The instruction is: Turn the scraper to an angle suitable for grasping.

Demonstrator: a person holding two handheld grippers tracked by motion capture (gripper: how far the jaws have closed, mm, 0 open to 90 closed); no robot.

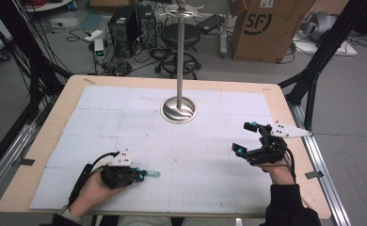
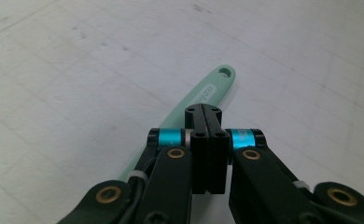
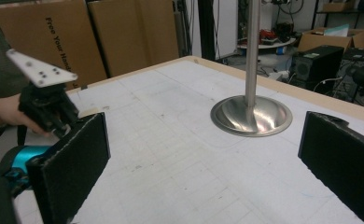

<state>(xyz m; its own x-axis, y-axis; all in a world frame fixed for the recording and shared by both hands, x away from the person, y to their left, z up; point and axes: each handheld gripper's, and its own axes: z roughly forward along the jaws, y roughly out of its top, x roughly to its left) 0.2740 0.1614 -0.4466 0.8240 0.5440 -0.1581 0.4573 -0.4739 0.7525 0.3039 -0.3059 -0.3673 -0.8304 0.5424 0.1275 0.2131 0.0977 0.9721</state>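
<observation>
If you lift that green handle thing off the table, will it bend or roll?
Probably neither. The green handle looks like flat moulded plastic, so likely stiff and light. Flat, it should slide rather than roll. The left gripper is shut on its middle, so it might swivel a little.

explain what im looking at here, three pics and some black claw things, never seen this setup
A person sits at a table and holds a hand-held two-jaw gripper in each hand; there is no robot arm. The high view looks down from above the person's side. In it the left gripper is at the lower left and the right gripper is at the right. The other two pictures come from small cameras riding on each gripper, looking out along its own black jaws.

On the white gridded mat stands a metal stand with a round base and a tall pole. The left gripper's jaws are closed on a mint-green handle with a hole at its end, lying low over the mat. The right gripper's jaws stand wide apart with nothing between them, facing the stand.
</observation>
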